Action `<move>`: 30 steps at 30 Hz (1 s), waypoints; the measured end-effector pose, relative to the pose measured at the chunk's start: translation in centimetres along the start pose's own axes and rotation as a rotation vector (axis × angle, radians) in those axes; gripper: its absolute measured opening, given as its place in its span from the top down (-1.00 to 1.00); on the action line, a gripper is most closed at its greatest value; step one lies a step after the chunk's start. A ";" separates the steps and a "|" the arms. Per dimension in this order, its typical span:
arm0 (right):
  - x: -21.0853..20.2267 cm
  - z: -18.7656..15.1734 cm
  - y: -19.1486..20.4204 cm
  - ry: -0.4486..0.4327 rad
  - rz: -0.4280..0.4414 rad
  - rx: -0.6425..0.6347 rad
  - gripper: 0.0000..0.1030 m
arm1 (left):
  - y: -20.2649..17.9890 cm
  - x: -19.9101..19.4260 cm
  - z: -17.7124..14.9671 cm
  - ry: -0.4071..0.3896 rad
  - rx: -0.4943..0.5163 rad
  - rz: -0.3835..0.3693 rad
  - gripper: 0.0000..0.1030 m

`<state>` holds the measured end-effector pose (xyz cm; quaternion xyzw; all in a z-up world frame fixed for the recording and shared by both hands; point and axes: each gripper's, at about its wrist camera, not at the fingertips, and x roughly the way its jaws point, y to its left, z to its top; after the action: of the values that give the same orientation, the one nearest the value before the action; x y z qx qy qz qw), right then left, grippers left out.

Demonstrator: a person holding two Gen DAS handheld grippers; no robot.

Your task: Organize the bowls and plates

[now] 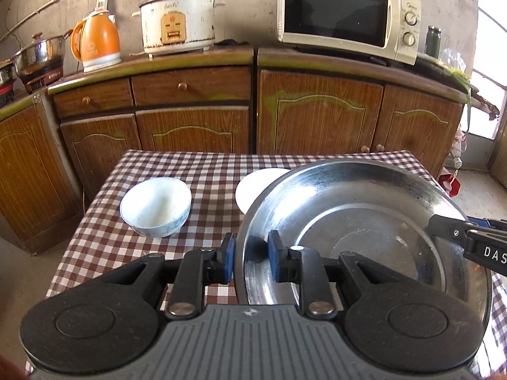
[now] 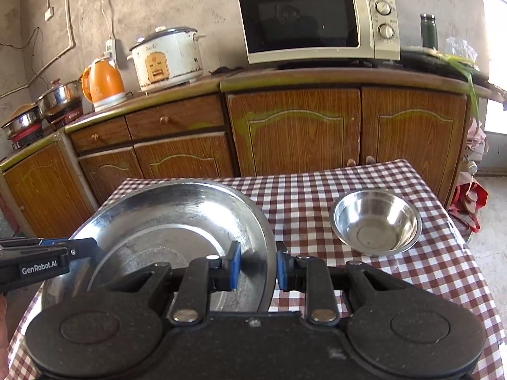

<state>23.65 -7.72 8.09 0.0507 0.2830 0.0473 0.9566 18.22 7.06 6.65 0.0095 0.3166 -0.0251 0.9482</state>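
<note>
- covering the desk (image 1: 196, 164) is a brown-and-white checked cloth; behind it runs a row of wooden cupboards (image 2: 294, 129) against a rough plaster wall.
- on top of the cupboards stand a cream microwave (image 1: 348, 15), a white rice cooker (image 1: 177, 20), an orange kettle (image 1: 95, 42) and a steel pot (image 1: 39, 53).
- the big steel pan (image 1: 364, 221) sits between the two grippers, above the near part of the desk, tilted with its far rim higher; being round, it has no long axis, and its open side faces up.
- left gripper (image 1: 252, 261): jaws nearly together, clamped on the pan's left rim, one pad inside and one outside.
- right gripper (image 2: 257, 267): jaws nearly together, clamped on the pan's right rim the same way.
- a white bowl (image 1: 155, 207) stands upright on the cloth left of the pan, a white plate (image 1: 253, 186) lies partly hidden behind the pan's far rim, and a small steel bowl (image 2: 375, 221) stands to the right.
</note>
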 end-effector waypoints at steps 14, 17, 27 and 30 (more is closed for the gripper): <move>-3.5 0.0 0.1 -0.040 -0.002 -0.006 0.44 | -0.7 -3.1 -0.3 -0.034 0.006 0.005 0.56; -4.3 0.0 0.0 -0.046 -0.002 -0.009 0.44 | -0.9 -3.7 -0.5 -0.039 0.006 0.006 0.56; -6.1 -0.3 -0.1 -0.056 -0.005 -0.009 0.44 | -1.2 -4.8 -1.2 -0.045 0.004 -0.001 0.56; -6.5 -0.5 -0.2 -0.057 -0.007 -0.010 0.44 | -1.4 -5.1 -1.4 -0.046 0.006 -0.002 0.56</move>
<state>17.94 -8.69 11.12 0.0465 0.2555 0.0440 0.9647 13.24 5.97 8.63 0.0114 0.2946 -0.0274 0.9552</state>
